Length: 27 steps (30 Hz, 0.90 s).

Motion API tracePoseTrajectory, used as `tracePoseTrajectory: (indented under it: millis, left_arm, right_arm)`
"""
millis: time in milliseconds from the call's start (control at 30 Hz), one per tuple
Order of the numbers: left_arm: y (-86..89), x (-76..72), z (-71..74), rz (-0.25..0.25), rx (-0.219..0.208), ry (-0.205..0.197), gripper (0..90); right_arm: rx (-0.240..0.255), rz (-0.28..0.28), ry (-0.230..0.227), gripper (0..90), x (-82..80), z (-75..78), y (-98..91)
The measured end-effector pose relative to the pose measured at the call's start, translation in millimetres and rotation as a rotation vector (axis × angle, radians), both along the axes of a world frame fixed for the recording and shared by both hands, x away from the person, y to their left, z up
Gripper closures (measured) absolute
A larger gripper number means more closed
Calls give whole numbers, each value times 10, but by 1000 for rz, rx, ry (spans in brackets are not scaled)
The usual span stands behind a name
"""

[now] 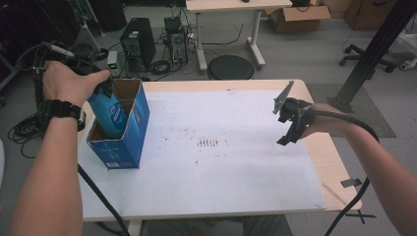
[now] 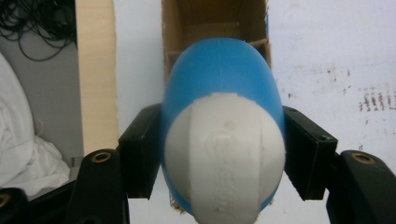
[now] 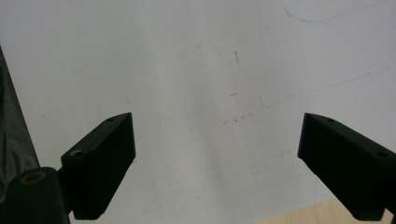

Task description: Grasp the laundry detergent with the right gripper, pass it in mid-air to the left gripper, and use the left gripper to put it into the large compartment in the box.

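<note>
Left gripper [image 2: 224,154] fingers clamp the blue bottle [image 2: 219,88] in the box [image 1: 129,130]; right gripper [image 3: 217,158] fingers spread wide, empty.

A grey floor [image 1: 305,54] stretches behind a pale wooden surface [image 1: 329,157] covered by a stained white sheet [image 1: 221,162]. Beyond it stand a black computer tower [image 1: 138,42], a tangle of cables [image 1: 167,61], a round black stool [image 1: 230,67] and a second light table [image 1: 236,6]. A cardboard box [image 1: 297,17] sits farther back. At right, a black diagonal beam [image 1: 376,49] crosses what seems to be an office chair base [image 1: 366,56]. Lighting is soft and even.
</note>
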<state>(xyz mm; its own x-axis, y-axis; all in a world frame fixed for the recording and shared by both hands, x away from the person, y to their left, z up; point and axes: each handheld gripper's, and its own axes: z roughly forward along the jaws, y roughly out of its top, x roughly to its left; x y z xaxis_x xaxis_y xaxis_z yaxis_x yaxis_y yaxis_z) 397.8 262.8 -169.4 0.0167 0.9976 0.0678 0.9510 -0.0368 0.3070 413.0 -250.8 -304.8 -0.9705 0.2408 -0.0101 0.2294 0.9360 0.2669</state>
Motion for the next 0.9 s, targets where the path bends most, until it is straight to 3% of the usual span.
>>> tracePoseTrajectory:
  millis: [200, 433, 900]
  left_arm:
    - [37, 40, -303, -4, -3, 39, 382]
    - [47, 54, -509, -12, 1, 59, 382]
    - [32, 69, -773, -17, 6, 84, 381]
  right_arm:
    - [-1, -1, 5, 112, 3, -20, 3]
    - [1, 2, 11, 113, 3, -38, 14]
    - [4, 4, 22, 113, 4, -73, 44]
